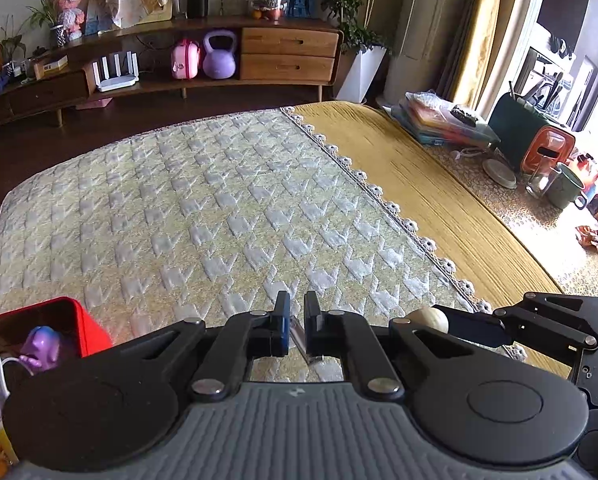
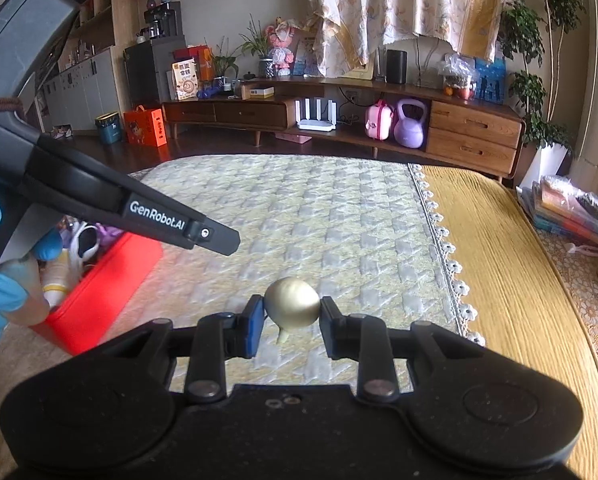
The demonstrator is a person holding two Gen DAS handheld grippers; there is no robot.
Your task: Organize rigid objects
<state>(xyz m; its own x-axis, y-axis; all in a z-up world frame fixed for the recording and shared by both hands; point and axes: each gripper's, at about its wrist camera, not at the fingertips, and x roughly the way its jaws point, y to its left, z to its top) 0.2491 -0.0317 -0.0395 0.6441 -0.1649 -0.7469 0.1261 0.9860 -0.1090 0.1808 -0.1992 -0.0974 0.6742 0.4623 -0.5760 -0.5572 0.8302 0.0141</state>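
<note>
Right gripper (image 2: 291,330) fingers clamping gold ball (image 2: 292,302) at its widest, holding it above quilted mat (image 2: 307,216). Left gripper (image 1: 296,326) fingers pinching thin metallic strip (image 1: 301,340). Red bin (image 2: 99,292) sitting left, likely drop target.

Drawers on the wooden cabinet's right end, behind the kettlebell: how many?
2, stacked: upper drawer above lower drawer, right of the purple kettlebell. Darker drawers sit further left on the cabinet; others may be hidden.
</note>
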